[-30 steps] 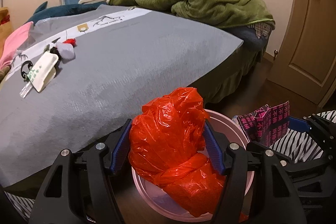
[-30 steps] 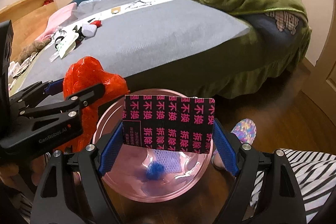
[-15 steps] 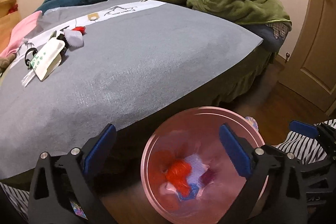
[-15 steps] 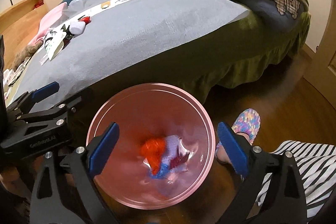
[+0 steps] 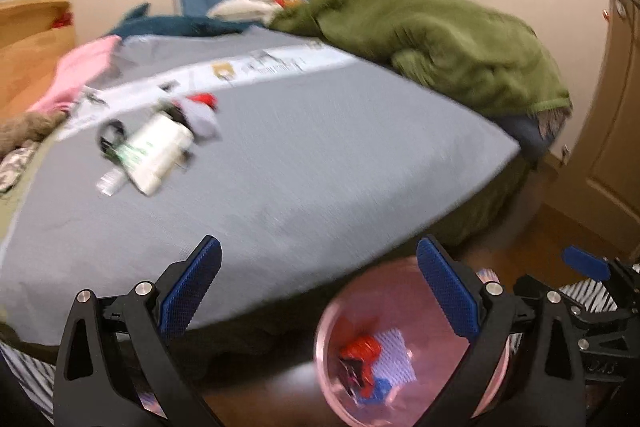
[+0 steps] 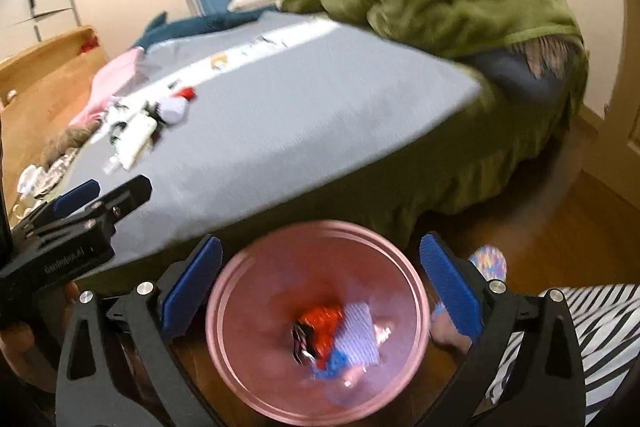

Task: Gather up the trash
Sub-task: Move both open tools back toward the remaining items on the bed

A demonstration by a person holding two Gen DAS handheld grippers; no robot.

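Note:
A pink bin stands on the floor at the bed's foot, below both grippers. At its bottom lie a crumpled red bag, a black and pink packet and lilac and blue scraps. My right gripper hangs above it, its jaws opening with nothing between them. My left gripper is open and empty over the bed's edge, with the bin low to its right. A white packet and a grey sock lie far left on the grey sheet.
A green blanket is heaped at the bed's far right. A brown door stands at right. The person's slippered foot and striped clothing are right of the bin. Wooden furniture flanks the bed's left.
The left gripper let go of the red bag and the right one of the black and pink packet; both now lie in the bin. Both grippers opened wide and rose.

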